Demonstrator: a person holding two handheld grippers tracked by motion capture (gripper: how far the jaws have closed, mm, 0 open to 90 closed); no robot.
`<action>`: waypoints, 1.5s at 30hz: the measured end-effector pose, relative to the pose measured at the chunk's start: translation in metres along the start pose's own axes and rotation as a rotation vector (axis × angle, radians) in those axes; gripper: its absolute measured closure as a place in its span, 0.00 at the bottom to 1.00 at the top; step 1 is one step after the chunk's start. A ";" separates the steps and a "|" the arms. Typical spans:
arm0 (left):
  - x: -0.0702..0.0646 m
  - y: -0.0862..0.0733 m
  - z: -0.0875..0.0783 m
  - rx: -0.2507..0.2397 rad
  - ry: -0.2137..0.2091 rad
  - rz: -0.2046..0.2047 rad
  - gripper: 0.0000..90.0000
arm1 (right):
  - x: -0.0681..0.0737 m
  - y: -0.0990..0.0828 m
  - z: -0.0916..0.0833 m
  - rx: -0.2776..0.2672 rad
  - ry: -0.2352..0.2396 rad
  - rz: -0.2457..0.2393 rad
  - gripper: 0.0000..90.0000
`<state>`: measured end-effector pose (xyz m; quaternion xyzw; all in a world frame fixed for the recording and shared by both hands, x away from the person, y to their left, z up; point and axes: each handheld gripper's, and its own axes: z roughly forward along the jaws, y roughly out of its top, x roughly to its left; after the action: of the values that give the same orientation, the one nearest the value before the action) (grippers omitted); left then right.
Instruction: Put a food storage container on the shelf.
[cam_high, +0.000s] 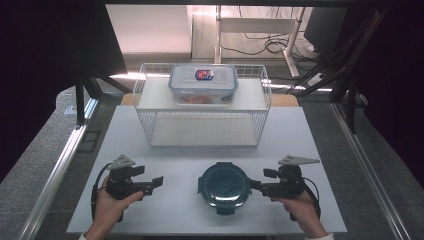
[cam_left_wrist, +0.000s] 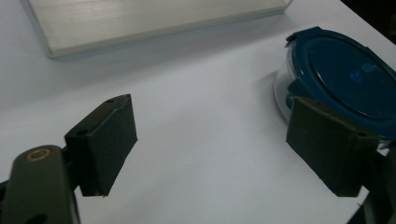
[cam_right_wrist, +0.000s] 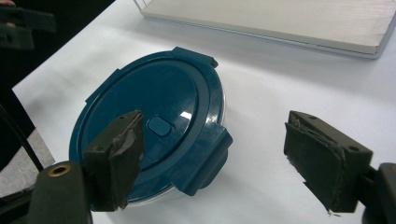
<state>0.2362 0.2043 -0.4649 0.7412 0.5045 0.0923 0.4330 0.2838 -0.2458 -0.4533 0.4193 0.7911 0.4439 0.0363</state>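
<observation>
A round container with a dark blue clip-on lid (cam_high: 224, 185) sits on the white table near its front edge, between the two hands. My left gripper (cam_high: 156, 183) is to its left, open, nothing between its jaws; in the left gripper view the blue lid (cam_left_wrist: 348, 77) lies just past the right-hand jaw. My right gripper (cam_high: 255, 185) is close to the container's right side, open. In the right gripper view one lid clip (cam_right_wrist: 205, 156) lies between the spread jaws, the lid (cam_right_wrist: 149, 116) partly behind the left-hand jaw.
A white wire rack (cam_high: 202, 107) stands at the back of the table (cam_high: 170, 220). A rectangular clear box with a blue lid (cam_high: 203, 82) rests on its upper shelf. The rack's lower board (cam_right_wrist: 280, 21) lies beyond the round container.
</observation>
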 end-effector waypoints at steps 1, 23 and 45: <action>-0.002 0.001 0.001 0.007 -0.008 0.004 0.15 | 0.000 0.000 0.000 -0.001 0.004 0.006 0.21; -0.037 0.027 0.063 0.150 -0.216 -0.112 0.07 | -0.009 -0.006 0.021 0.057 0.071 0.152 0.12; -0.057 0.021 0.111 0.209 -0.320 -0.169 0.10 | -0.003 -0.014 0.049 0.124 0.156 0.233 0.12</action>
<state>0.2871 0.0939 -0.5000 0.7424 0.4965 -0.1163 0.4345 0.2981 -0.2187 -0.4943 0.4738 0.7634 0.4267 -0.1030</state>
